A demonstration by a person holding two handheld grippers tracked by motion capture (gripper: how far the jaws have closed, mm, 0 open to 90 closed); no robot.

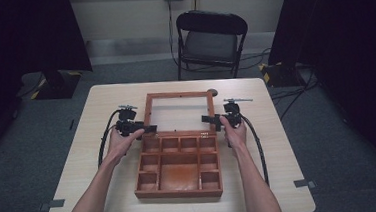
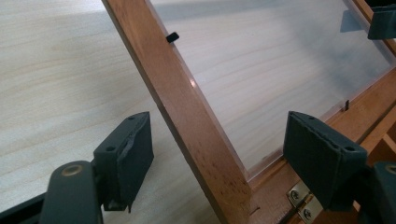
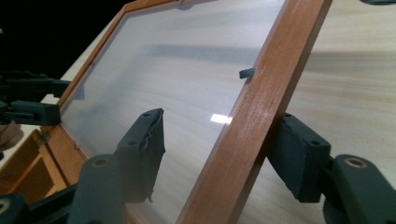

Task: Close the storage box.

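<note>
Jaws apart on both: left gripper (image 2: 215, 154) straddles the lid's left rail, right gripper (image 3: 217, 154) straddles its right rail, neither clamped. Wooden divided box (image 1: 179, 168) sits open mid-table (image 1: 80, 163), its clear-paned lid (image 1: 179, 112) lying back behind it. Black chair (image 1: 210, 42) stands beyond the table.

Reddish-brown wooden box (image 1: 178, 172), pale table (image 1: 79, 158), black tools.

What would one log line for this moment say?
wooden box: open | glass lid: laid back | left gripper: open, straddling lid's side rail | right gripper: open, straddling opposite rail
</note>
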